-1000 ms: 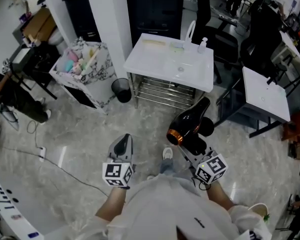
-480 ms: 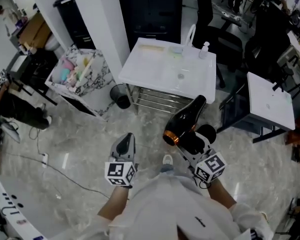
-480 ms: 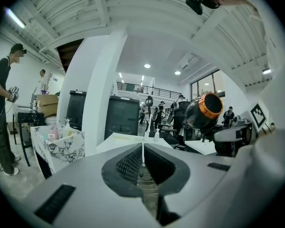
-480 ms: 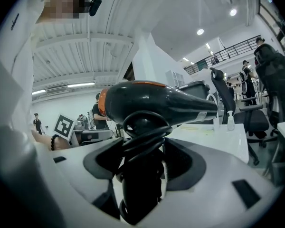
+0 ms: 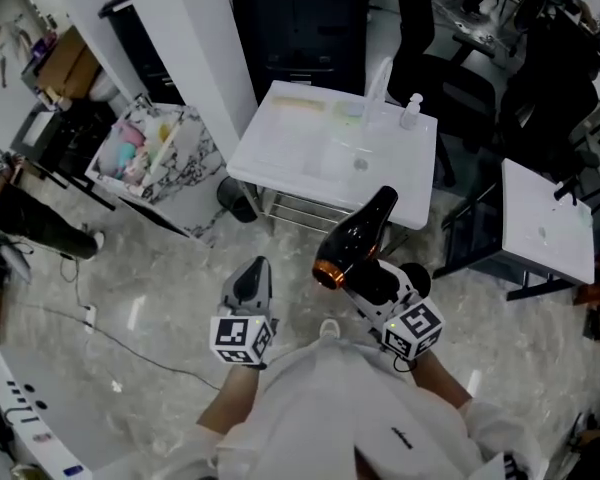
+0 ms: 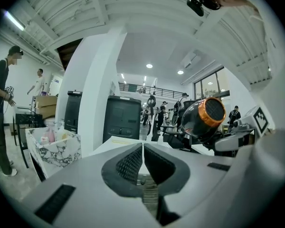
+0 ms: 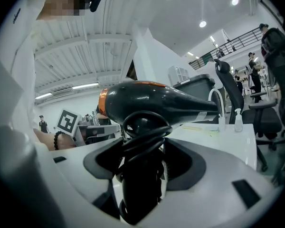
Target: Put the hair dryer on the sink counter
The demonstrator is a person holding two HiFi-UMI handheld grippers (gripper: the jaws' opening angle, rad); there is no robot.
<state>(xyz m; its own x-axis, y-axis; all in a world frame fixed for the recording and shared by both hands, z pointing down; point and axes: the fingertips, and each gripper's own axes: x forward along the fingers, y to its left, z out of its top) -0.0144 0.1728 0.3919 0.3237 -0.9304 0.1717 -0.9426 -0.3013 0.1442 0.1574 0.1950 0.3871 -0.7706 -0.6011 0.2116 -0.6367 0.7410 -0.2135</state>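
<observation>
A black hair dryer (image 5: 355, 236) with an orange rear ring hangs in the air just in front of the white sink counter (image 5: 280, 148). My right gripper (image 5: 375, 286) is shut on its handle, where the black cord is wound; in the right gripper view the dryer (image 7: 152, 103) points toward the counter (image 7: 228, 132). My left gripper (image 5: 250, 283) hovers to the left, shut with nothing between its jaws; in the left gripper view (image 6: 142, 163) the pads meet. The hair dryer (image 6: 205, 118) shows there at the right.
On the counter stand a curved faucet (image 5: 375, 78) and a soap bottle (image 5: 412, 108). A marbled bin of toiletries (image 5: 145, 153) and a small black wastebasket (image 5: 235, 200) stand left of it. A second white table (image 5: 545, 228) is at the right; black chairs (image 5: 460, 88) behind.
Both grippers and the hair dryer have come closer to the sink counter; the dryer's nozzle now overlaps the counter's front edge in the head view. Grip unchanged.
</observation>
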